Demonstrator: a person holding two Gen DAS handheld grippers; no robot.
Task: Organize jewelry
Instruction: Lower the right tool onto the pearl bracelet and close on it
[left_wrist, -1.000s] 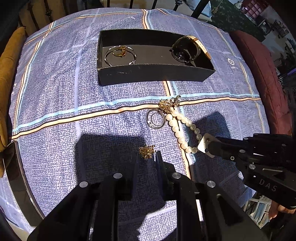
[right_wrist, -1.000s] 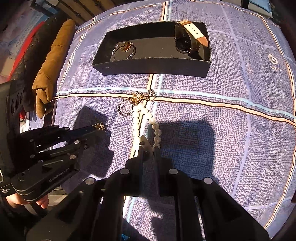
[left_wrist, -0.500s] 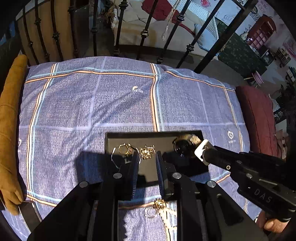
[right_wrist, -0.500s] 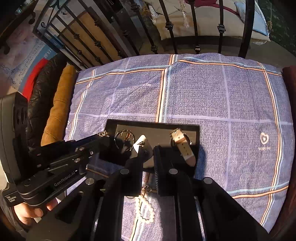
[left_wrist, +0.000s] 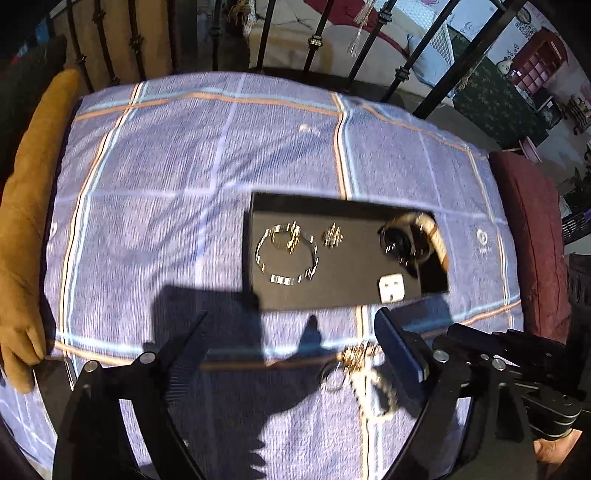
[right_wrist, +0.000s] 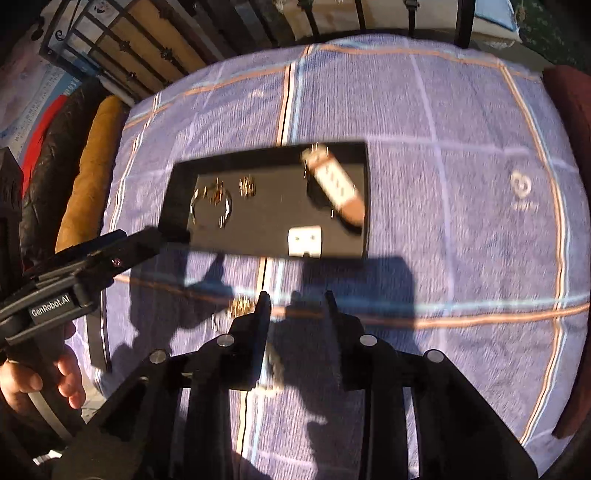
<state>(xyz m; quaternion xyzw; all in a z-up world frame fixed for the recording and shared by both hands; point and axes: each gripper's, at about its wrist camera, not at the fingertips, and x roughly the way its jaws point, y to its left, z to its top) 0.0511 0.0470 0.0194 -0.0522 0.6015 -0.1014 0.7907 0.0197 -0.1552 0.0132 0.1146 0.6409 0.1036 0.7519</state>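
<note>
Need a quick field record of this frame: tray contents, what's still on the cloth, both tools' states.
surface: blue plaid cloth
tray: black tray
in tray: silver bangle with a gold piece at its top; small gold piece; watch with tan strap; white tag
on cloth, near side of tray: pearl strand, ring, gold chain
left tool: jaws just opened wide, nothing between them
right tool: jaws just parted, nothing between them
blur: both views smeared

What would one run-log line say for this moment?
left gripper: open, jaws just opened, empty | right gripper: open, jaws just opened, empty | black tray: gold earring, white tag inside | pearl strand: on cloth
</note>
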